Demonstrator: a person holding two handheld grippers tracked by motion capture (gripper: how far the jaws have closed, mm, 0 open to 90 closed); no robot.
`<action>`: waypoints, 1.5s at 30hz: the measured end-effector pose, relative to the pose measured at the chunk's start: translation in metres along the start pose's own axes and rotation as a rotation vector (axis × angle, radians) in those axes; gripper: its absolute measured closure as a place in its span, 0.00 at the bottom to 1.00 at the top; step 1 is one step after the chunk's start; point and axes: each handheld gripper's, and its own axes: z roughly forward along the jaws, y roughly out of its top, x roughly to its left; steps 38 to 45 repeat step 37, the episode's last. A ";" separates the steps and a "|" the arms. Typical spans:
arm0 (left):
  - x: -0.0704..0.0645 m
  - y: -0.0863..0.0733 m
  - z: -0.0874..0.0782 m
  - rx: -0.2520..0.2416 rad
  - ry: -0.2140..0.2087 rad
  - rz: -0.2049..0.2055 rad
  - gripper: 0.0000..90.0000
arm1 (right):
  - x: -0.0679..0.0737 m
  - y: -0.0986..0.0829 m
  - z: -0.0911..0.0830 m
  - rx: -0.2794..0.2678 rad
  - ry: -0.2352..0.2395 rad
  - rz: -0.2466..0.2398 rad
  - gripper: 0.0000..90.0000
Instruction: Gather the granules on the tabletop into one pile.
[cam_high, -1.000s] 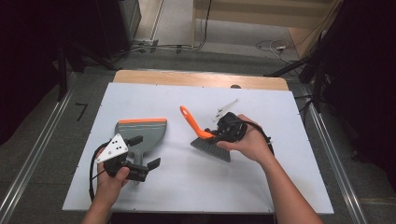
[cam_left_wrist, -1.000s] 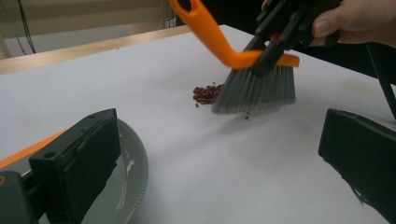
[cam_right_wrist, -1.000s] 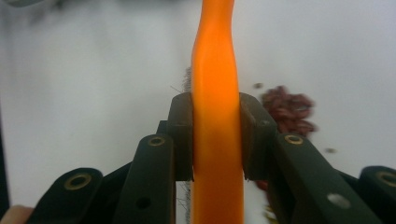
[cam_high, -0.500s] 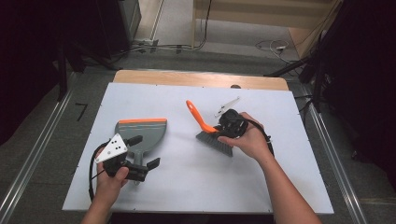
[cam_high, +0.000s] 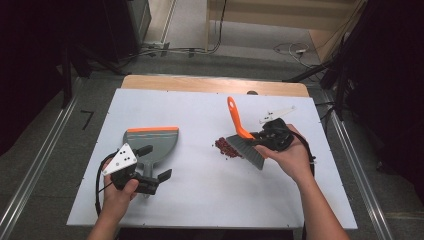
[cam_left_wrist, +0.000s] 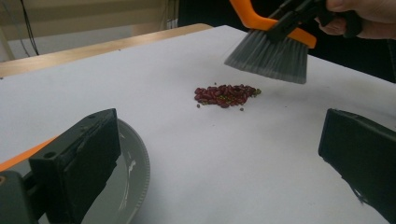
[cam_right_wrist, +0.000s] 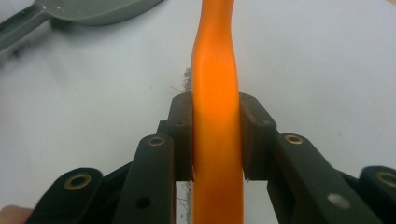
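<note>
The grey plastic dustpan (cam_high: 150, 142) with an orange lip lies flat, nothing in it. Just beside its handle, the left gripper (cam_high: 152, 179) stands with jaws wide, holding nothing. Right of the dustpan sits a small heap of dark red beans (cam_high: 227, 148). Beside them, the right gripper (cam_high: 256, 139) clamps the orange-handled, grey-bristled brush (cam_high: 240, 135), lifted off the table.

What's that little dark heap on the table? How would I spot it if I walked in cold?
Start at the white table top and look right of centre, between the grey dustpan and the orange-handled brush. Just off the brush's grey bristles lies a small pile of red beans. It is the only loose, dark red, grainy thing there; everything near it is grey, orange or black.
</note>
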 end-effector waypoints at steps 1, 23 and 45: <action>0.000 0.000 0.000 0.000 0.001 0.000 0.00 | 0.000 -0.003 -0.003 -0.005 0.000 0.011 0.76; 0.010 0.000 -0.011 -0.040 0.018 -0.031 0.00 | -0.024 -0.106 -0.056 -0.204 -0.032 0.287 0.76; 0.013 -0.001 -0.013 -0.048 0.024 -0.046 0.00 | -0.036 -0.127 -0.065 -0.222 -0.044 0.333 0.76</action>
